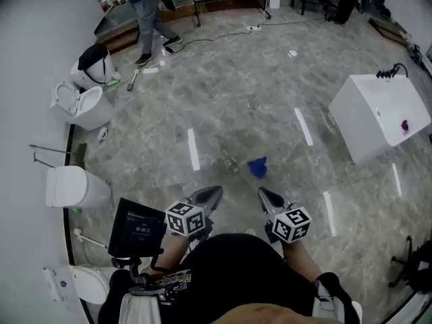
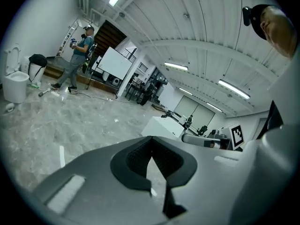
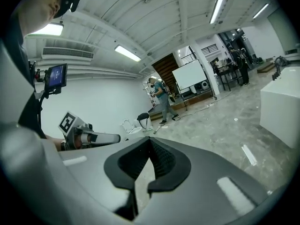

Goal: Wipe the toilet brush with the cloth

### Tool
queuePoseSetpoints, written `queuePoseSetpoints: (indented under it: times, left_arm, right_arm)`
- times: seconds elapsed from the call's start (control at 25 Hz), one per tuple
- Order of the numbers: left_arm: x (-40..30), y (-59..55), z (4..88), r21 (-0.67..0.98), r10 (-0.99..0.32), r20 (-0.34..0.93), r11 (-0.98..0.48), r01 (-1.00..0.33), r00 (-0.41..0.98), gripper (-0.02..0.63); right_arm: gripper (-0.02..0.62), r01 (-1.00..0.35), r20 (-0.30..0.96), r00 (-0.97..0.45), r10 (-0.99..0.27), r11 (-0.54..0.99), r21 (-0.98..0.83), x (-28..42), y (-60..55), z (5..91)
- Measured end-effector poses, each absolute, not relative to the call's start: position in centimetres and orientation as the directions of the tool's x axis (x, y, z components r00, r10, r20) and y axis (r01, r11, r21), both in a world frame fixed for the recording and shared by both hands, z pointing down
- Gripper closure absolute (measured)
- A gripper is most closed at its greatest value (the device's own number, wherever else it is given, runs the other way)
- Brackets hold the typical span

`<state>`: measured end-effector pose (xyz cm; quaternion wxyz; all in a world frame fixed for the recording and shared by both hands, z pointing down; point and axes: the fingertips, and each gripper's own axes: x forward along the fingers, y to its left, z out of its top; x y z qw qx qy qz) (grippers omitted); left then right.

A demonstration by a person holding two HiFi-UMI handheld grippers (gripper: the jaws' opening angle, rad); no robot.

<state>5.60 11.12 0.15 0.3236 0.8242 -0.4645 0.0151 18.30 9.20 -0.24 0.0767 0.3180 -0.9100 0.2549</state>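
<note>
Head view showed the blue cloth lying crumpled on the floor, ahead of both claws and well apart from them. Just to its left lay a slim object, its long axis slanting away toward the left. It was too small to say surely that it was the toilet brush. The right claw was a little nearer to the cloth, the left claw nearer to the slim object. Both claws were closed tip to tip with nothing between them. Each needed, I judged, to go forward and down. The gripper views did not show the cloth.
</note>
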Motion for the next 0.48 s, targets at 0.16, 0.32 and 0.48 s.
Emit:
queuePoseSetpoints:
  times: [0.16,0.32,0.48]
  left_arm:
    - [1.4,11.8,-0.1,0.520,-0.759,0.305,-0.373,-0.768,0.575,0.591]
    - [-0.8,12.0,0.5,0.502,-0.770,0.318,-0.359,-0.787,0.554,0.591]
    - [-1.5,11.5,0.6,0.460,-0.784,0.328,-0.355,-0.814,0.528,0.591]
  right_arm:
    - [0.594,-0.636,0.275,-0.769,-0.577,0.649,-0.416,15.0,9.9,-0.9]
    - [0.594,-0.666,0.271,-0.746,-0.609,0.663,-0.342,13.4,10.2,-1.4]
    - [0.594,-0.670,0.276,-0.742,-0.611,0.663,-0.334,12.7,10.4,-0.9]
